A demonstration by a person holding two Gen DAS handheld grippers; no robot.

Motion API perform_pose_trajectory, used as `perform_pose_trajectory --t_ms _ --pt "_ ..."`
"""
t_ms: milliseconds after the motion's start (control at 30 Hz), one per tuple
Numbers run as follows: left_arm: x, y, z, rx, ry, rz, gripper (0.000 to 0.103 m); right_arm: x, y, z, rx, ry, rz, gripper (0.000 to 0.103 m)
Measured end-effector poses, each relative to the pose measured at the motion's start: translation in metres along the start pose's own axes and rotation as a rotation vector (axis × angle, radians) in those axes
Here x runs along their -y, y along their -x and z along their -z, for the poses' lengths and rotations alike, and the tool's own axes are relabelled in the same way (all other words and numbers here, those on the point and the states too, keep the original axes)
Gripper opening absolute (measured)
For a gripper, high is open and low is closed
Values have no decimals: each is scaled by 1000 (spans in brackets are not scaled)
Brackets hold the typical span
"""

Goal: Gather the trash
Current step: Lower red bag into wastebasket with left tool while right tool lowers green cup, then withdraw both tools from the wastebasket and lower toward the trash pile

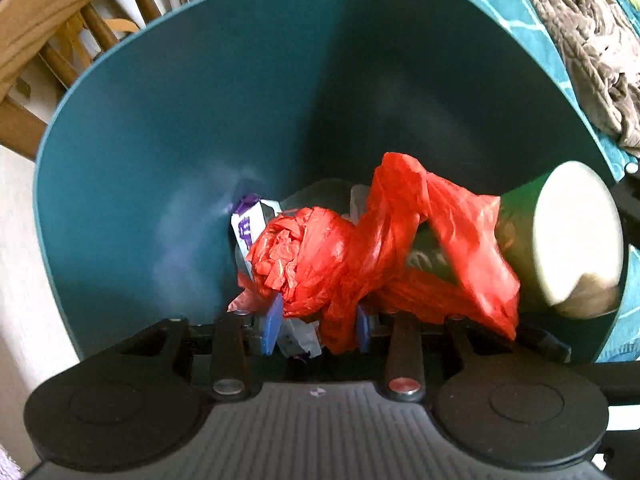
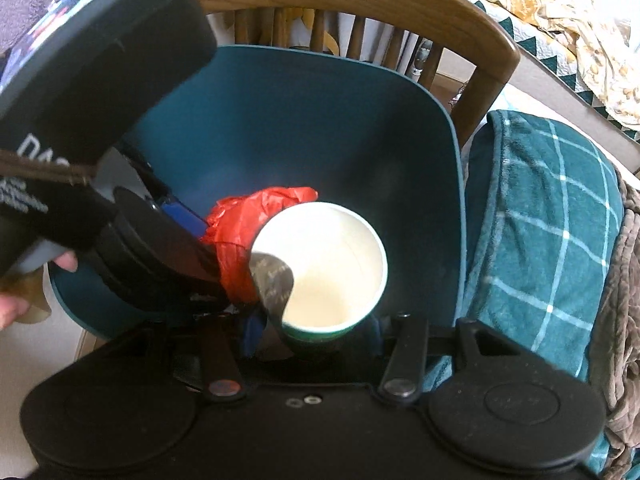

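Nearest in the left wrist view, the left gripper (image 1: pixel 318 330) has its blue-padded fingers (image 1: pixel 272 326) pinched on a crumpled red plastic bag (image 1: pixel 360 256), with a scrap of clear and white wrapper caught between them as well. The bag bunches into a ball just past the fingertips and trails to the right, draped partly over the side of a paper cup (image 1: pixel 572 236). Behind the ball of plastic lies a white and purple wrapper (image 1: pixel 250 226), low inside a teal bin (image 1: pixel 180 140). All of this sits within the bin's opening.

In the right wrist view, the right gripper (image 2: pixel 314 330) clamps the paper cup (image 2: pixel 332 264) by its lower part, one blue finger (image 2: pixel 252 334) on each side; the cup is green outside and white inside, and its open mouth faces the camera. A dark torn flap hangs at the cup's left rim. Just left of the cup, touching it, is the red plastic bag (image 2: pixel 240 220), and over it reaches the black body of the left gripper (image 2: pixel 152 248), with the person's fingertips (image 2: pixel 66 260) showing beneath.

Beyond the teal bin (image 2: pixel 360 120) stands a wooden chair (image 2: pixel 360 4) with a spindle back. To the right lies a teal checked blanket (image 2: pixel 540 220), with a brown fuzzy throw (image 2: pixel 624 280) at its far edge.
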State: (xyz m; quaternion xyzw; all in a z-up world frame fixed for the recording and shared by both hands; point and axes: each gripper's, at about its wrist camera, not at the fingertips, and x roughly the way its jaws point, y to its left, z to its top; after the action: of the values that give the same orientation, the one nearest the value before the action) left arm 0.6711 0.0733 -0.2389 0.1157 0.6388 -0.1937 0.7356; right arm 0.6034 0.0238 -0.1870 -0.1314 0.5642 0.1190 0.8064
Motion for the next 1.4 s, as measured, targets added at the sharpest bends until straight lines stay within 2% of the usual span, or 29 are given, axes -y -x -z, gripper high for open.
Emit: perform_pose_trajectory --t_ms 67,133,400,667,733,767,967,1067,1200,1300,1400 --pt "1 -1 1 -3 -6 2 36 1 -1 -1 -6 1 -6 50" --pt "1 -1 1 0 -3 -7 46 2 -2 -2 -13 3 -11 50" --pt "7 16 9 40 -12 -7 56 5 12 4 13 -5 -11 56" --pt "14 56 28 126 23 -7 64 11 54 23 111 -30 -31 62" --pt "17 69 32 151 37 -12 64 16 67 29 139 -50 -44 67" --pt "21 75 36 164 38 -8 64 20 74 33 155 -64 -53 70" --pt "49 111 60 251 78 -32 66 39 111 59 220 -93 -104 71" --pt "64 127 76 284 108 -21 66 47 130 78 254 -94 -123 73" --pt "89 143 102 325 137 -64 67 56 152 103 295 -89 -157 76" --pt "107 152 123 347 180 -77 75 64 167 125 316 -83 -195 79" --pt "126 159 145 368 210 -88 76 68 179 147 334 -63 -220 83"
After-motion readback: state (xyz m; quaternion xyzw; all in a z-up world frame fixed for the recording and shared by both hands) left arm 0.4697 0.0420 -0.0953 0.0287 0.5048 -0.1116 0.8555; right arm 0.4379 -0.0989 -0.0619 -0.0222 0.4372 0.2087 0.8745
